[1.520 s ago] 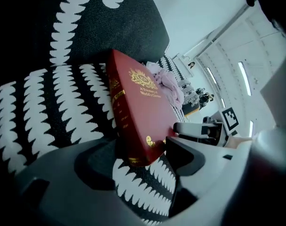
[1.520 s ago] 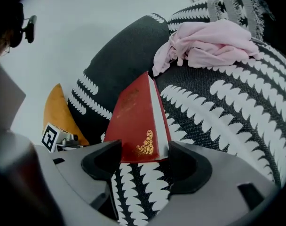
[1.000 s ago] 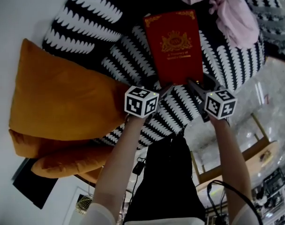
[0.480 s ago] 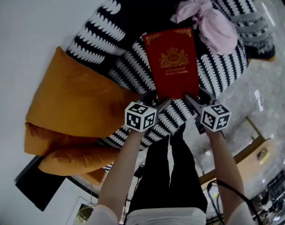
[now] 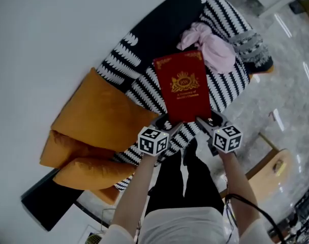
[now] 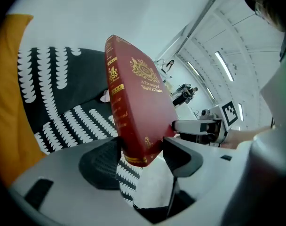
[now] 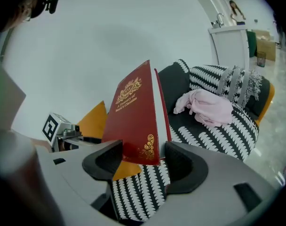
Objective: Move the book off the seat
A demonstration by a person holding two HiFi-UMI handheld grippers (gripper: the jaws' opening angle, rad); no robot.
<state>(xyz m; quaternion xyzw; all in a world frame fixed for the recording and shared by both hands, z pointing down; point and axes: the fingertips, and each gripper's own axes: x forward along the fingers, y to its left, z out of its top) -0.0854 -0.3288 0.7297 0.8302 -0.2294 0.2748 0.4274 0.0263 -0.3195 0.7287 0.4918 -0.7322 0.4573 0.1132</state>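
A red hardback book (image 5: 184,85) with a gold crest is held up over the black-and-white patterned seat (image 5: 226,93), its cover facing me. My left gripper (image 5: 170,123) is shut on its near left corner at the spine. My right gripper (image 5: 203,122) is shut on its near right corner. In the left gripper view the book (image 6: 138,102) stands tilted, with its lower corner squeezed between that gripper's (image 6: 143,154) dark pads. In the right gripper view the book's (image 7: 133,112) corner sits between the right gripper's (image 7: 142,157) pads, above the seat.
A pink cloth (image 5: 208,47) lies crumpled at the far end of the seat beside a grey patterned cushion (image 5: 248,44). Orange cushions (image 5: 98,118) are stacked at the left. A low wooden table (image 5: 269,169) stands on the pale floor at the right. My legs show below the grippers.
The book and both grippers look smaller and farther from the seat than before. More of the chair, the orange cushions and the floor has come into the head view.
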